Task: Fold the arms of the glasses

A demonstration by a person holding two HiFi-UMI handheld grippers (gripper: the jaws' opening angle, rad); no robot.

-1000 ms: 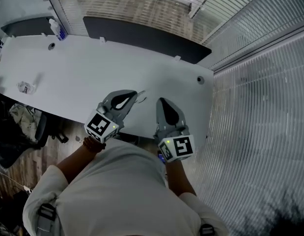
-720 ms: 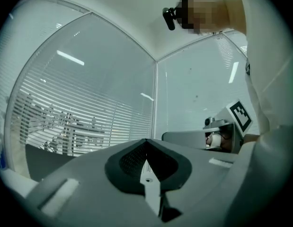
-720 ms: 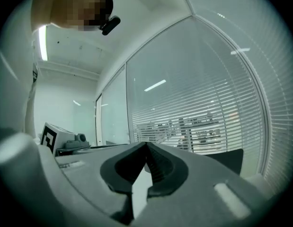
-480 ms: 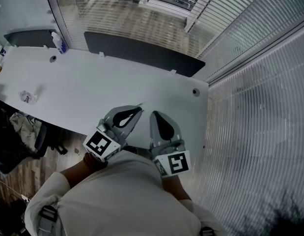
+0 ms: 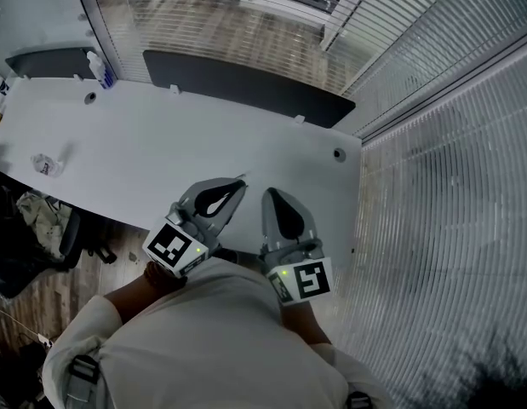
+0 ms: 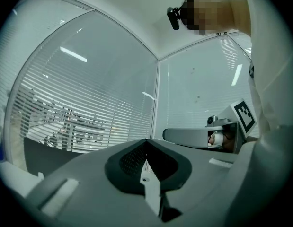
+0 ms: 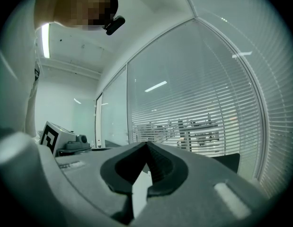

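No glasses can be made out in any view. In the head view my left gripper and right gripper hover side by side over the front edge of the white table, close to the person's body. Both point level toward the glass wall. A thin pale sliver shows at the left tip; I cannot tell what it is. In the left gripper view the left gripper has its jaws met, with nothing seen between them. The right gripper has its jaws touching at the tip in its own view.
A small crumpled object lies at the table's left. A bottle stands at the far left corner. A dark panel runs along the table's back edge. Glass walls with blinds close the right side. A chair stands lower left.
Both grippers have risen slightly and sit lower in the picture, nearer the person's body. Their jaws stay as they were.
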